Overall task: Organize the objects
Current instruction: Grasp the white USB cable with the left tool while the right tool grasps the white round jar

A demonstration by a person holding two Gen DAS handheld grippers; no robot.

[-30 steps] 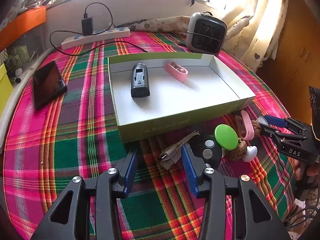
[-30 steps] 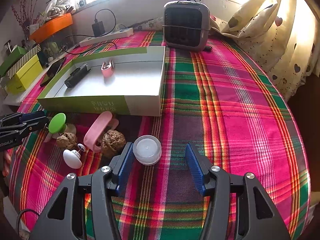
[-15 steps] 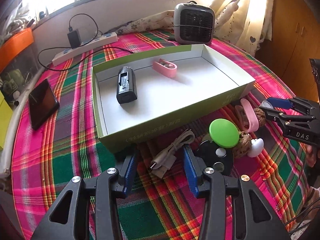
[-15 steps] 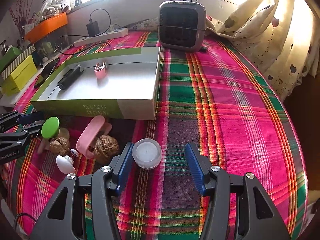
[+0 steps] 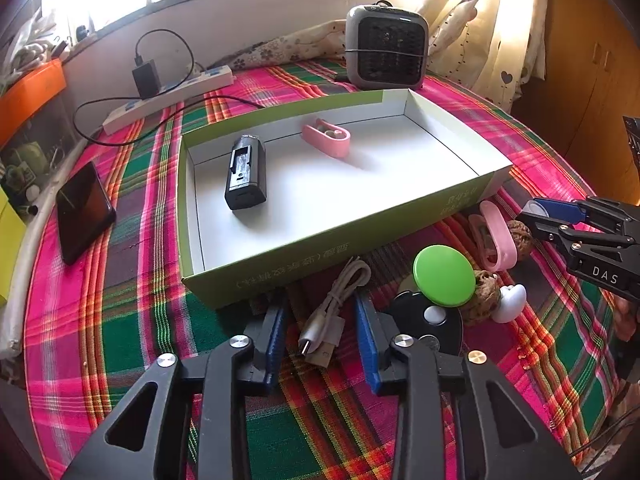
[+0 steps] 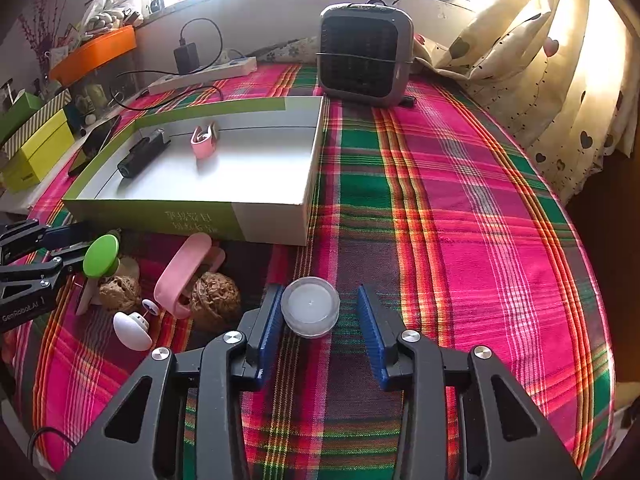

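While both of your claws have just been closing, neither has yet gripped anything. Your left claw (image 5: pixel 320 328) stands at a narrow gap around the coiled white cable (image 5: pixel 332 304); the cable lies between the blue pads with daylight on both sides. Your right claw (image 6: pixel 318 316) is likewise narrowed about the clear round tub (image 6: pixel 310 306): the left pad sits against or just beside its rim, the right pad stands clear. Judgement: two pickups are in hand at once, with the grasps unfinished.

The green-walled box (image 5: pixel 320 240) lies just ahead of the left claw, and ahead and to the left of the right claw. It already holds a black device (image 5: pixel 245 172) and a pink clip (image 5: pixel 326 140), with much bare floor left.

Obstructions, left claw: the box's near wall stands just beyond the fingertips, so you must lift before moving forward. A black disc (image 5: pixel 428 322) with a green lid (image 5: pixel 444 276) resting on it lies right against the right finger and may be nudged.

Obstructions, right claw: a walnut (image 6: pixel 214 300) and a second pink clip (image 6: pixel 182 276) lie just left of the left finger. The patterned worktop (image 6: pixel 460 240) to the right of the claw is bare.

A phone (image 5: pixel 82 212) lies well left of the box.
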